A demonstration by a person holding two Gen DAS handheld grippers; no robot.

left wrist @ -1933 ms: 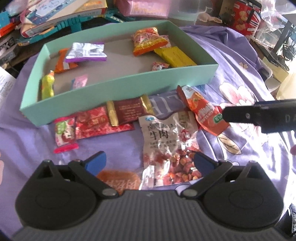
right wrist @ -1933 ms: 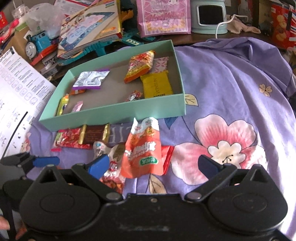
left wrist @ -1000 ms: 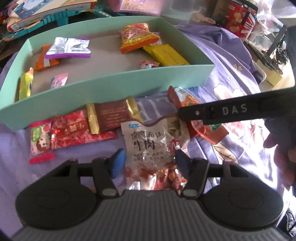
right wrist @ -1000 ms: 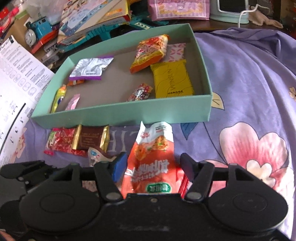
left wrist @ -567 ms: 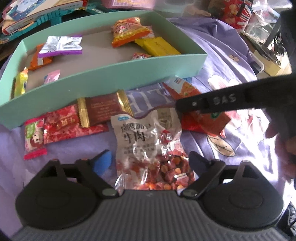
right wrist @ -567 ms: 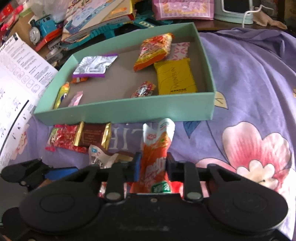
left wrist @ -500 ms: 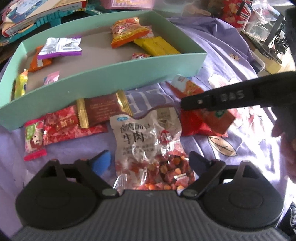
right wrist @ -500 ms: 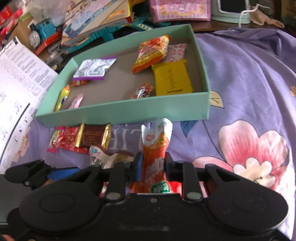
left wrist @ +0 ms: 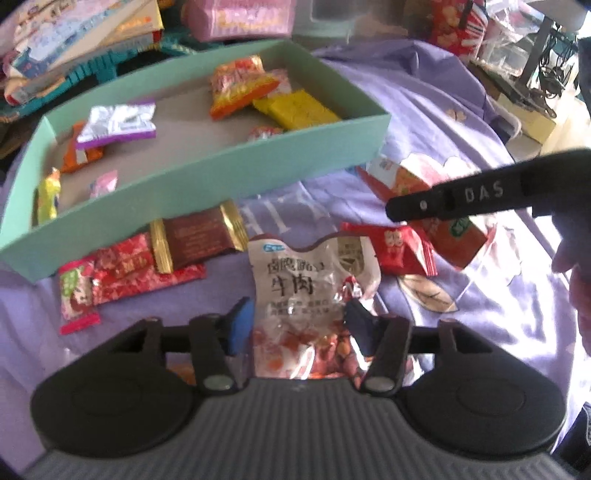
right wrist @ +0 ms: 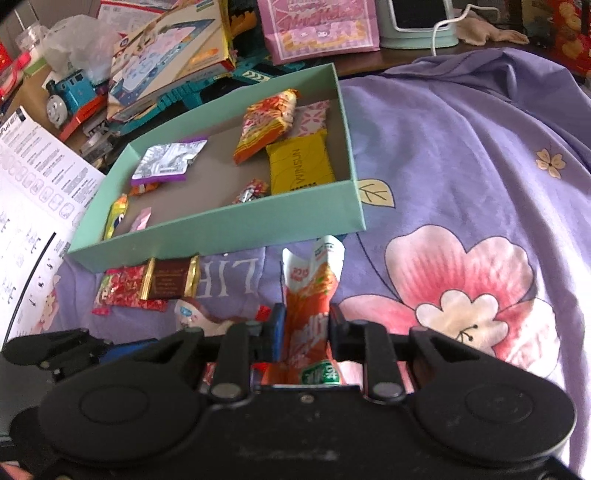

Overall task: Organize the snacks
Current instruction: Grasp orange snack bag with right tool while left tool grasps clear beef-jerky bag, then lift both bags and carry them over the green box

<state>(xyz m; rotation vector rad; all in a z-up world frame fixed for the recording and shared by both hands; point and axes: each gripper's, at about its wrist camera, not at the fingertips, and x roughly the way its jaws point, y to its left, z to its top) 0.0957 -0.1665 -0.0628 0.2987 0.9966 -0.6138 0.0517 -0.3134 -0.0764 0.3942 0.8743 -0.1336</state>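
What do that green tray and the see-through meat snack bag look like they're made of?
The green tray looks like matte cardboard: thin, flat walls, no shine and a grey-brown inside. The meat snack bag looks like glossy plastic film, probably foil-backed: it crinkles, glints, and shows reddish pieces through its clear lower part.

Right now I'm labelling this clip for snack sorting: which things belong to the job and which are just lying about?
Job:
- teal box, several snacks already inside
- orange packet, clamped in the right gripper
- clear beef-snack bag, between the fingers of the left gripper
- brown bar and red packet on the cloth

Lying about:
- toy train
- game box
- printed sheet
- pink bag
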